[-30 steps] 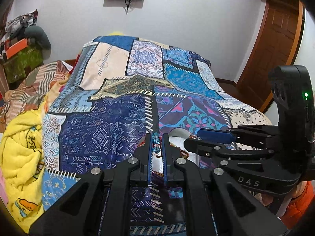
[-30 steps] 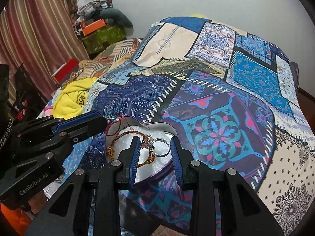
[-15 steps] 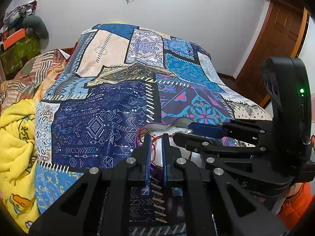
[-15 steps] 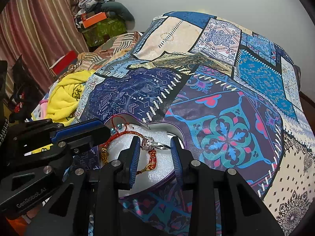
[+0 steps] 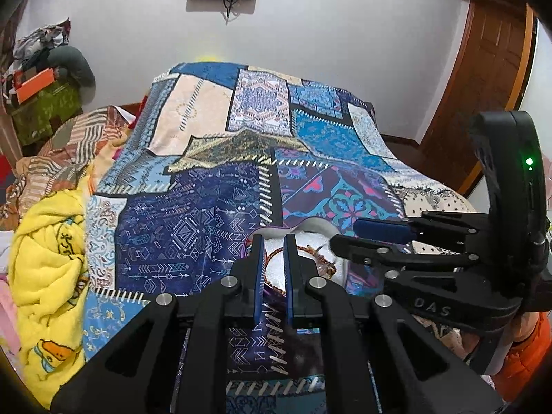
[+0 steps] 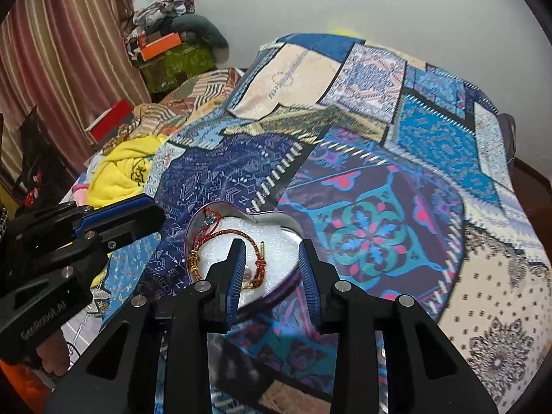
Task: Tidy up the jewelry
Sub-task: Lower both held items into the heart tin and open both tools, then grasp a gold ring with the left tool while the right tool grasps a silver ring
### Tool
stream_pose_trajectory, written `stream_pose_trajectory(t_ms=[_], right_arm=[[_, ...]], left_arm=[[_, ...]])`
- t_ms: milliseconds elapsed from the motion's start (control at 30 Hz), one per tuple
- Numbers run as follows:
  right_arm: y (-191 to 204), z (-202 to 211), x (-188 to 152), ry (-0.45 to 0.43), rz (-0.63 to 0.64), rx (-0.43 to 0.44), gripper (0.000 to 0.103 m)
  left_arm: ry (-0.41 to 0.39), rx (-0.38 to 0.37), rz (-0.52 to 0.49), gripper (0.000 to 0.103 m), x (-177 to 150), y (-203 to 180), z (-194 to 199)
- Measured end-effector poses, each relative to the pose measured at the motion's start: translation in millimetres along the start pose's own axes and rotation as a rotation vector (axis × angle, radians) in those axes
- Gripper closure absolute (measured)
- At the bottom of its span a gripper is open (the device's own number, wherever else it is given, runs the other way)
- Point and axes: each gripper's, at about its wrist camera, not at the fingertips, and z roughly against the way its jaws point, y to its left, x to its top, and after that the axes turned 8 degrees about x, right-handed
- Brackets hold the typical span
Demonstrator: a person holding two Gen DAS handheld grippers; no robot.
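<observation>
A heart-shaped tin (image 6: 276,215) with a white foam pad lies on the patchwork bedspread. Red and gold cord bracelets (image 6: 220,238) lie inside it, one with a small blue bead near the rim. My right gripper (image 6: 270,269) hovers over the tin's near side, open and empty. My left gripper (image 5: 274,272) is open a little and empty, just at the tin's (image 5: 310,238) near left rim. It shows from the side in the right wrist view (image 6: 103,220). The right gripper also shows in the left wrist view (image 5: 379,238), above the tin.
The bedspread (image 6: 379,179) covers the whole bed. A yellow blanket (image 5: 45,269) is bunched at the left edge. Boxes and clothes (image 6: 169,48) pile up by the curtain at far left. A wooden door (image 5: 490,79) stands at right.
My left gripper has let go of the beaded bracelet and opened; the bracelet now lies in the tin. Both grippers have drawn back a little and the right one has opened wider.
</observation>
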Motion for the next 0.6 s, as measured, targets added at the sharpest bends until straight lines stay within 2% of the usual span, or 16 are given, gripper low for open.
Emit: stream_pose_trajectory(t_ms=[100, 400, 533, 600], right_arm=[[-1, 17, -1, -0.029, -0.004, -0.009, 0.074], [-13, 63, -10, -0.098, -0.013, -0.041, 0.074], [-28, 81, -18, -0.121, -0.037, -0.062, 0.071], [-36, 89, -24, -0.129, -0.050, -0.076, 0.070]], left_arm=[[-0.013, 0.007, -0.007, 0.090, 2, -4, 10], [-0.052, 0.008, -0.052, 0.089, 9, -34, 40], [-0.054, -0.008, -0.062, 0.074, 9, -52, 46], [-0.048, -0.013, -0.069, 0.072, 7, -61, 46]])
